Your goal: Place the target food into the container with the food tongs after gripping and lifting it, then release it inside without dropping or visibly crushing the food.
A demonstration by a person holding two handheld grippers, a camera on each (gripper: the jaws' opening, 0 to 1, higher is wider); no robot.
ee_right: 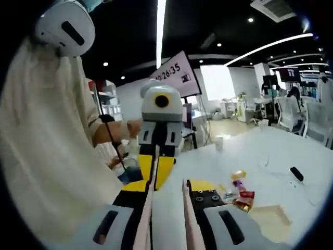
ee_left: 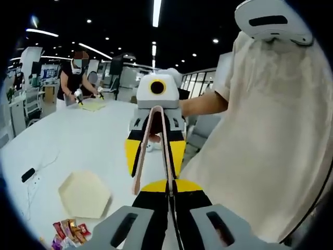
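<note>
Food tongs (ee_left: 152,148) between both grippers' fingers, snacks (ee_left: 69,232) well apart

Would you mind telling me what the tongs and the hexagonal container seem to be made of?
Tongs: pale pinkish, smooth, faintly glossy arms, probably plastic or silicone, though I cannot be sure. Hexagonal container: matte cream-beige surface without shine, looks like paper pulp or cardboard. The table looks like smooth white laminate.
</note>
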